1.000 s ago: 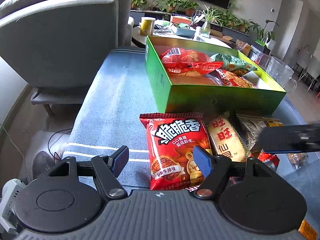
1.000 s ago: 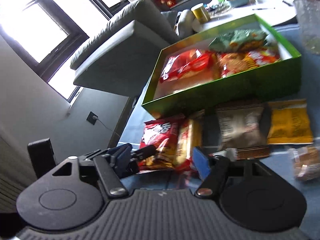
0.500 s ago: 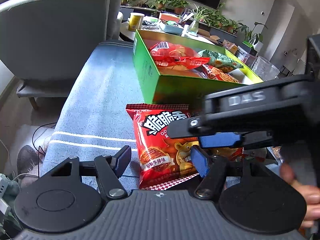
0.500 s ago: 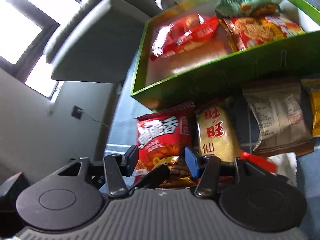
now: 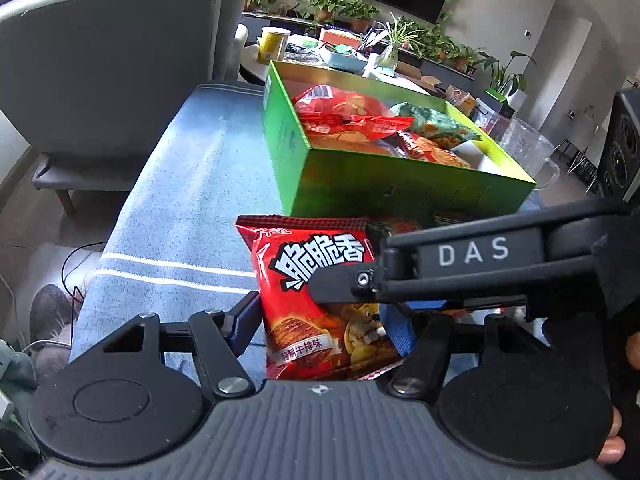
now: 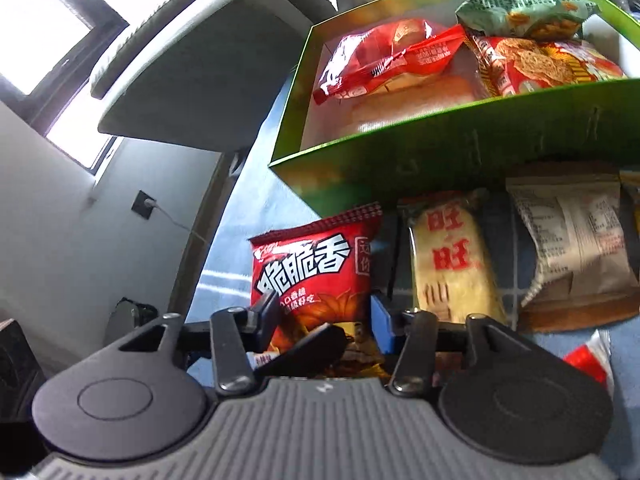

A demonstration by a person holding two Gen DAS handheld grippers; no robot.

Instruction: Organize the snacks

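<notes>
Right gripper (image 6: 322, 320): mine, jaws parted, astride the lower end of the red snack packet (image 6: 316, 276), not yet pinching. Left gripper (image 5: 320, 322): also spread, flanking the same packet. Packet lies flat on the blue cloth (image 5: 180, 200), just before the green box (image 5: 400, 188). Step in hand, by my reckoning: pickup. Next: close, lift, carry over the box wall.

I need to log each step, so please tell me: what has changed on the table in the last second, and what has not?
The right gripper swung in from the right and now straddles the red snack packet, both fingers open beside it. The left gripper eased closer to the same packet, also open. Nothing is gripped. The packet, the yellow rice cracker pack and the green box stayed put.
</notes>
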